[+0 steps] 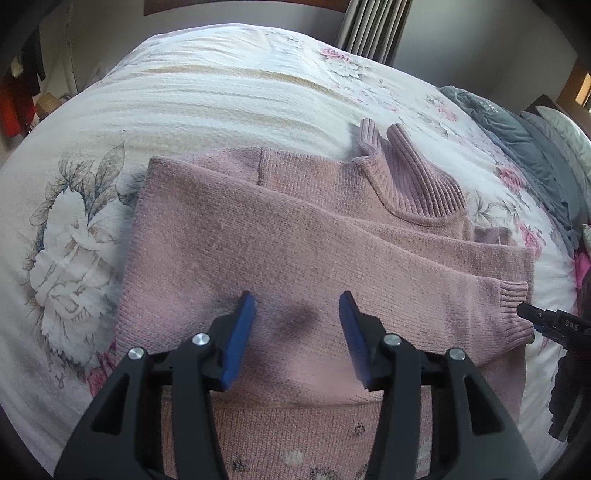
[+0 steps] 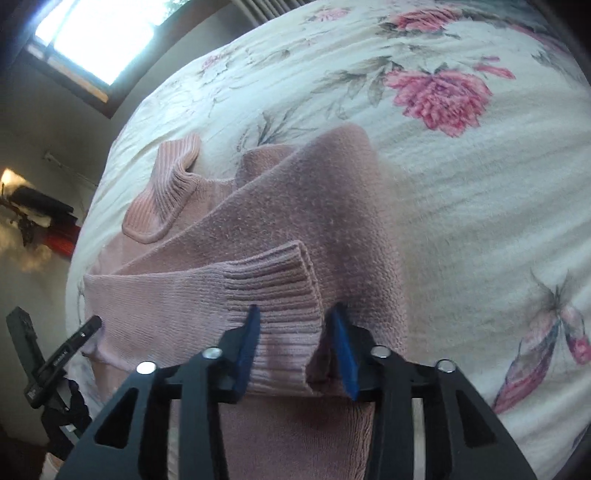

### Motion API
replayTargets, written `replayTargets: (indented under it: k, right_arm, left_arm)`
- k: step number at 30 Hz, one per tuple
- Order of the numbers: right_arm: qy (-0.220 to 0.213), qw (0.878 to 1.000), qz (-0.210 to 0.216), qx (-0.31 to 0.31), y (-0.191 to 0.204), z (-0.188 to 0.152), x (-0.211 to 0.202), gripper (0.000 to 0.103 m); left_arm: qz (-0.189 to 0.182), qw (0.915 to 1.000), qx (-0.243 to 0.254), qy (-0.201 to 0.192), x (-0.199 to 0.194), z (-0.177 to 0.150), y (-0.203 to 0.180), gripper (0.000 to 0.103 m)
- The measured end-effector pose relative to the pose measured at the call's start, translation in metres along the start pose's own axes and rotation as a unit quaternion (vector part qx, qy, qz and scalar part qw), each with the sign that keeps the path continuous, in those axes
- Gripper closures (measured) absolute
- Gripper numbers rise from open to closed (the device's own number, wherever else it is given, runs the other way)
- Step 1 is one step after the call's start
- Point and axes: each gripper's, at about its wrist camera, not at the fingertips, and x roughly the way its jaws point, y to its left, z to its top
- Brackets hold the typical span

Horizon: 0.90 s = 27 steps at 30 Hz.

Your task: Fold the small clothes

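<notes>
A pink knitted turtleneck sweater (image 1: 295, 236) lies on the floral bedspread (image 1: 184, 96), its ribbed collar (image 1: 413, 173) pointing away and both sleeves folded across the body. My left gripper (image 1: 297, 317) hovers open over the sweater's middle, with nothing between its blue pads. My right gripper (image 2: 295, 325) is open at the sweater's right edge. The ribbed sleeve cuff (image 2: 273, 288) lies between its fingers, with a small gap on the right side. From the left wrist view, the right gripper's tip (image 1: 532, 314) sits beside that cuff (image 1: 511, 295).
Grey folded clothes (image 1: 517, 140) lie piled at the bed's far right edge. A radiator (image 1: 373, 26) and a wall stand behind the bed. A bright window (image 2: 103, 33) is at the upper left of the right wrist view. The left gripper's black fingers (image 2: 77, 336) show at the sweater's left edge.
</notes>
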Motion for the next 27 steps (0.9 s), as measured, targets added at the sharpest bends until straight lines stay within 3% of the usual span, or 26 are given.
replayTargets:
  k: [2, 5, 10, 14, 18, 24, 27]
  right_arm:
    - [-0.006, 0.999, -0.016, -0.033, 0.012, 0.004, -0.003, 0.092]
    - [-0.028, 0.998, 0.004, -0.062, 0.022, 0.008, -0.017, 0.093]
    - [-0.042, 0.997, -0.015, -0.055, 0.01, 0.009, -0.023, 0.096]
    - [-0.008, 0.999, -0.024, -0.034, -0.009, 0.003, -0.002, 0.097]
    - [-0.004, 1.0, -0.007, -0.011, -0.02, 0.0, 0.003, 0.097]
    - [0.007, 0.998, -0.036, -0.052, -0.008, 0.003, 0.0, 0.094]
    - [-0.013, 0.996, -0.06, -0.072, 0.004, 0.003, -0.013, 0.089]
  left_arm:
    - [0.004, 1.0, 0.002, 0.001, 0.002, 0.0, -0.001, 0.053]
    - [-0.001, 1.0, -0.002, -0.002, 0.0, 0.002, 0.002, 0.053]
    - [0.002, 0.9999, -0.011, -0.003, 0.002, 0.003, 0.01, 0.053]
    - [0.012, 0.9999, 0.007, -0.005, 0.008, 0.0, 0.009, 0.052]
    - [0.014, 0.9996, 0.025, -0.006, 0.012, -0.001, 0.005, 0.048]
    - [0.007, 0.9993, 0.036, 0.002, 0.012, 0.002, 0.006, 0.046]
    - [-0.002, 0.9994, 0.032, 0.012, 0.009, 0.007, 0.007, 0.046]
